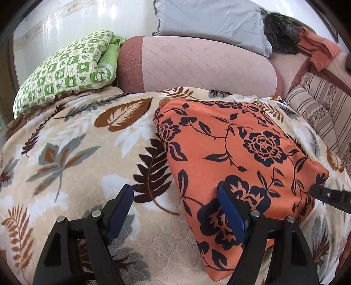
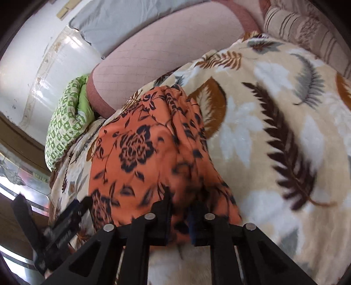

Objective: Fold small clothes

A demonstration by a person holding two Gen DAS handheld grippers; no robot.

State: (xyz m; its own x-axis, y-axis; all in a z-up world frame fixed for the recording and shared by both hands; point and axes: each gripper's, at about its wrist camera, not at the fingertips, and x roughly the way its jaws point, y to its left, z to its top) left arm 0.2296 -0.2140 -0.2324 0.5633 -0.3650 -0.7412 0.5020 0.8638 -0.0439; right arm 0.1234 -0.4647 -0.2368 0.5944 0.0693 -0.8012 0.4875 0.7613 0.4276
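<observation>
Bed against a white wall, covered by a cream plush blanket [image 1: 72, 136] printed with brown, grey and white leaves; at the head a green-and-white checked pillow [image 1: 65, 70], a pink quilted bolster [image 1: 197, 65] beside it, a grey pillow [image 1: 208, 17] on top of the bolster; striped cushion [image 1: 318, 109] at the right edge, a rust-coloured cloth [image 1: 316, 48] draped beyond it.

Task item: orange garment [image 1: 230, 153] with black floral print, lying on the blanket, right of centre in the left wrist view, smooth on top, apparently folded; edges straight on the near and left sides.

Left gripper [image 1: 175, 210]: jaws wide apart, holding nothing; its right finger over the garment's near corner, its left finger over bare blanket; contact with the cloth cannot be told.

Right gripper [image 2: 181, 214]: jaws drawn close together, clamped on the garment's edge, orange fabric bunched between the fingers; view blurred here. Cloth rises in gathered folds from the grip toward the bolster. In the left wrist view this gripper's tip shows at the garment's right corner.
</observation>
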